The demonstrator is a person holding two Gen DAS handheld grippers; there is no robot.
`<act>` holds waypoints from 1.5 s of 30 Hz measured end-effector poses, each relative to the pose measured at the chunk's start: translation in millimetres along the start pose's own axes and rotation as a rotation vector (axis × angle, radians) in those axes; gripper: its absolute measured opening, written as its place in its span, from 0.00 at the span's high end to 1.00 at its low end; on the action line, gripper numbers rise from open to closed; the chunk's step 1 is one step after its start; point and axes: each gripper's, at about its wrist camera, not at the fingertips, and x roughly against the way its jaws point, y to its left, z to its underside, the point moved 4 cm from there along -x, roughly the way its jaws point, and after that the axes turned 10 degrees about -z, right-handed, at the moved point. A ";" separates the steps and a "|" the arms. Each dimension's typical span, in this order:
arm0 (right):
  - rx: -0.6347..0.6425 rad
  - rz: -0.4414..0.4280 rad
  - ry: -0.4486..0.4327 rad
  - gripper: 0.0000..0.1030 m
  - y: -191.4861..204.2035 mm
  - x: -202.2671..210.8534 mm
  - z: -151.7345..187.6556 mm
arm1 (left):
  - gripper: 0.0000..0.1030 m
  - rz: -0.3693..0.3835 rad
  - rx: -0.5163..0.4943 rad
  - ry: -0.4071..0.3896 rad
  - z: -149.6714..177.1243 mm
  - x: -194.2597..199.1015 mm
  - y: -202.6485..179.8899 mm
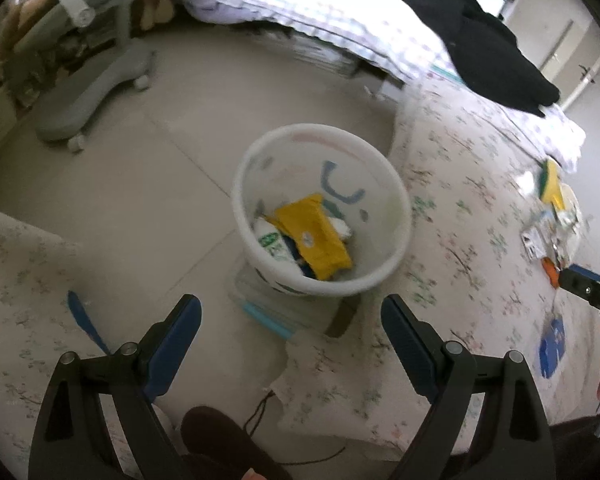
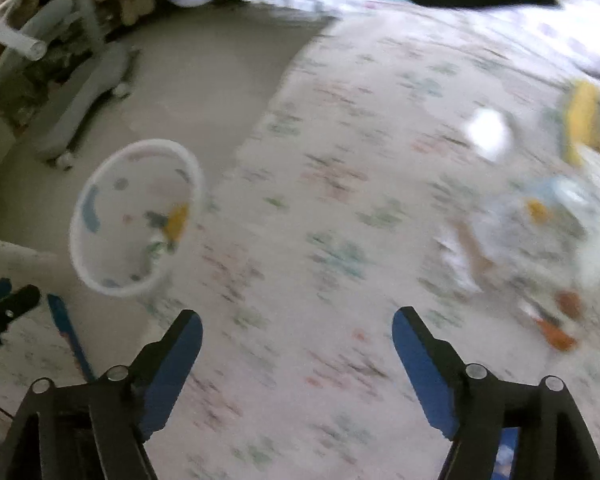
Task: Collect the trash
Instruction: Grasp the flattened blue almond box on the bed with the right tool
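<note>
A: What carries everything here?

B: A pale tiled floor (image 1: 148, 184) on the left, and a floral bedsheet (image 1: 472, 216) spreading across the right and near side.

A: What stands on the floor?

B: A white bin (image 1: 396, 204), just beside the sheet's edge, with a yellow packet (image 1: 316, 236) and other wrappers inside. A grey wheeled chair base (image 1: 88, 88) sits far left.

A: And on the sheet?

B: A heap of trash (image 1: 556, 216) at the right: yellow, clear and orange pieces, too blurred to name. A blue wrapper (image 1: 552, 346) lies nearer, a blue strip (image 1: 85, 322) near left. A black garment (image 1: 488, 36) lies at the far end.
</note>
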 end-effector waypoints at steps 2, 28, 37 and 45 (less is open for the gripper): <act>-0.052 0.018 0.015 0.20 -21.8 11.1 12.1 | 0.10 0.009 -0.018 0.001 2.2 2.0 -6.3; -0.782 0.113 0.107 0.01 -167.1 6.2 107.0 | 0.10 0.025 -0.135 -0.006 10.3 7.8 -51.3; -0.713 0.250 0.124 0.10 -147.2 0.6 103.7 | 0.10 0.037 -0.117 0.013 12.5 4.2 -47.2; -0.639 0.228 0.063 0.16 -157.2 20.5 98.3 | 0.10 0.071 -0.139 0.013 8.2 7.1 -65.8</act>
